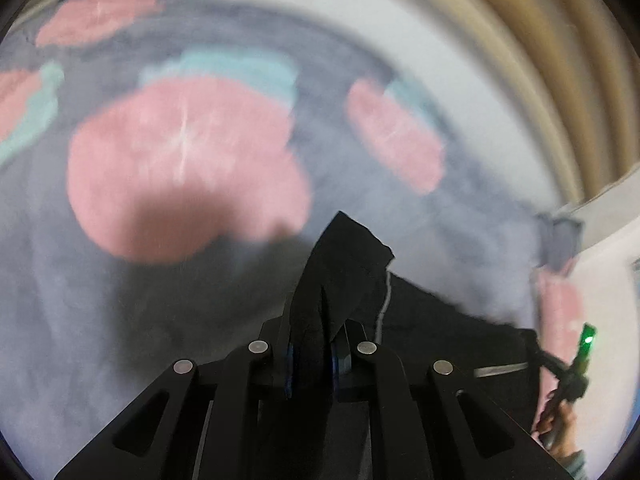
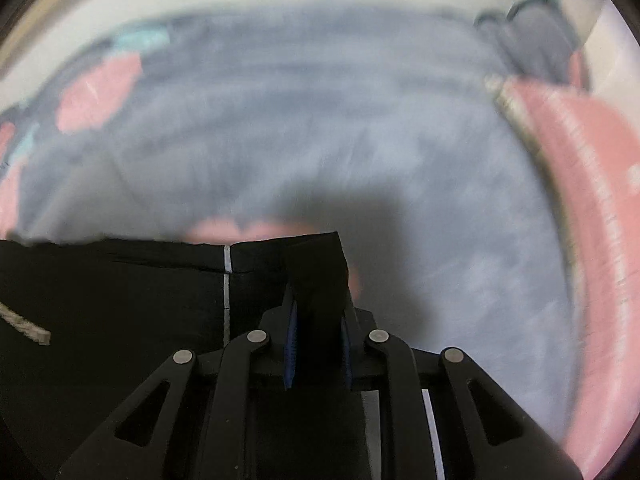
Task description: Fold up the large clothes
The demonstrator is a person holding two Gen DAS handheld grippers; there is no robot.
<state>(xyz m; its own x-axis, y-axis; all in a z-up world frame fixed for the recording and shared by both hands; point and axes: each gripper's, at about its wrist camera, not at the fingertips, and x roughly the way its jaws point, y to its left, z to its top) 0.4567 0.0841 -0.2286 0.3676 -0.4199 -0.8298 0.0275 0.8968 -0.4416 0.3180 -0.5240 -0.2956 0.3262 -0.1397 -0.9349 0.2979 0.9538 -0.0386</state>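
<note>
A black garment [image 1: 432, 332] with thin white seam lines lies over a grey bedspread. My left gripper [image 1: 312, 320] is shut on a bunched corner of the black cloth, which sticks up between its fingers. In the right wrist view the black garment [image 2: 120, 300] stretches off to the left with a straight edge. My right gripper [image 2: 318, 304] is shut on a folded corner of it. At the right edge of the left wrist view the other gripper [image 1: 576, 364] shows with a green light, held by a hand.
The grey bedspread [image 1: 120, 300] carries large pink and teal flower shapes [image 1: 184, 160]. A pink pillow or cushion [image 2: 580, 184] lies at the right. White bed edge and beige curtain folds [image 1: 560, 60] stand beyond. Both views are blurred.
</note>
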